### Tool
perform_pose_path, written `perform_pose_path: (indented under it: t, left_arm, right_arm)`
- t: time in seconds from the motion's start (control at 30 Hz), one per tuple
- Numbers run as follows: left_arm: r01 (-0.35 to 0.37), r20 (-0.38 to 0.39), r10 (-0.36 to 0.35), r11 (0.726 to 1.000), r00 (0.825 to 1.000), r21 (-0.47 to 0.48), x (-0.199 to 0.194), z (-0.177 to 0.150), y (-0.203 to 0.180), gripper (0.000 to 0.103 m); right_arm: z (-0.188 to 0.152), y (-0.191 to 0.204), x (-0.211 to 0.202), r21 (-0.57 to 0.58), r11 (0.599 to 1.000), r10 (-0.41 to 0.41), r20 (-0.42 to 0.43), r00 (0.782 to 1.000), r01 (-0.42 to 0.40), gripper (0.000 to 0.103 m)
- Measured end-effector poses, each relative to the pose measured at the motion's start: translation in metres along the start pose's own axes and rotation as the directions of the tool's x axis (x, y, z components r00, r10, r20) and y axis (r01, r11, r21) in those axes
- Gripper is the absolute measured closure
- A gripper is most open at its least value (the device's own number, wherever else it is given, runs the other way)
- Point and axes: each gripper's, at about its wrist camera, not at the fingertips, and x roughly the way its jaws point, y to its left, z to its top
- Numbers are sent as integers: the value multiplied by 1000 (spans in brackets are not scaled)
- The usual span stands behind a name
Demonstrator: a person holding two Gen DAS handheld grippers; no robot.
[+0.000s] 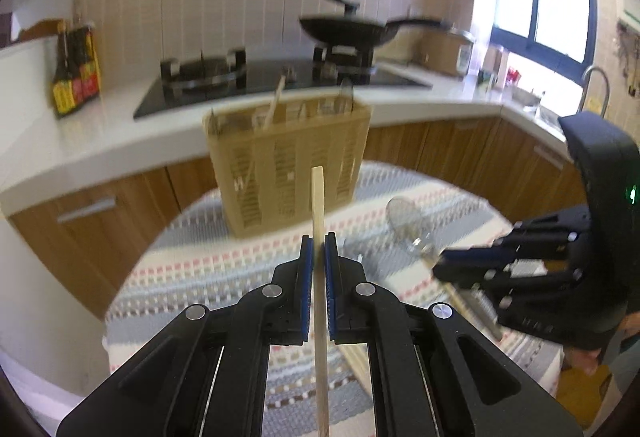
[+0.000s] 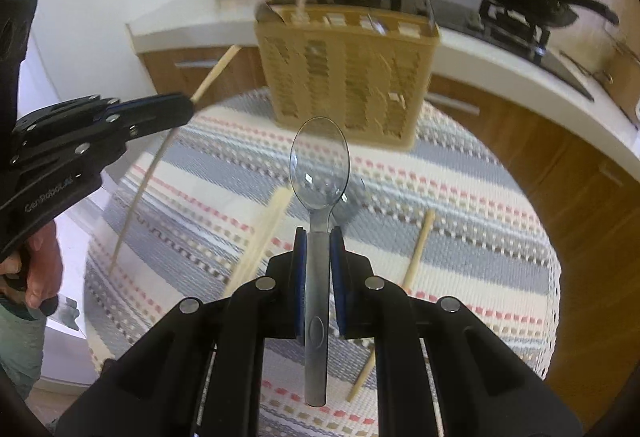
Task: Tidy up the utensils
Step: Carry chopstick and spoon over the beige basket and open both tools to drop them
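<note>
Wooden chopstick [image 1: 319,237] stands clamped between the closed jaws of the left gripper [image 1: 319,251], raised above the striped tablecloth [image 1: 192,269]. Beside it, the right gripper [image 2: 319,249] pinches a clear plastic spoon [image 2: 319,173], bowl forward. Ahead, the tan slotted utensil basket [image 1: 288,165] holds a few sticks, while loose chopsticks [image 2: 416,257] lie on the cloth.

Ahead of me a black pan [image 1: 346,31] sits on the stove [image 1: 280,81]. Two dark sauce bottles [image 1: 76,69] stand on the white counter [image 1: 100,133] to its left. A striped cloth [image 2: 460,237] covers the desk. Far right, blurred, what seems a tap [image 1: 598,85].
</note>
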Motion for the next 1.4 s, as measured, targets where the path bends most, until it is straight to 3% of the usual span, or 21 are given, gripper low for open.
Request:
perform_pose_path:
  t: [0.17,0.37,0.43,0.63,0.9,1.1,1.3,1.4]
  left_arm:
    - [-3,128,4,1000,992,-10,-23,19,-2,99]
    - [29,278,-11,998,961,-60,-45,42,12,99]
    - [75,296,-53,995,954,-63,-44,53,22,99]
    - [98,363,-53,990,930,-105,-29,79,52,99]
    - [87,483,-22,990,875,-111,-6,131,67,99]
    - [-43,564,129,986,815,-163,28,150,69,99]
    - [26,565,131,965,814,-260,59,151,77,99]
    - [20,574,142,964,807,-267,70,150,72,99]
  right_arm:
    - [17,8,-18,-35,999,17,98,995,-14,93]
    - [43,5,-43,-59,996,83,232,969,-71,93]
    - [51,4,-45,-73,995,91,263,961,-74,93]
    - [84,-13,-38,-38,995,99,339,935,-92,93]
    - [163,-74,-29,118,990,8,504,864,-77,93]
    - [192,-98,8,181,983,-70,540,839,-35,93]
    - [189,-106,43,202,979,-118,548,828,6,93]
    - [185,-106,57,190,981,-145,541,829,47,93]
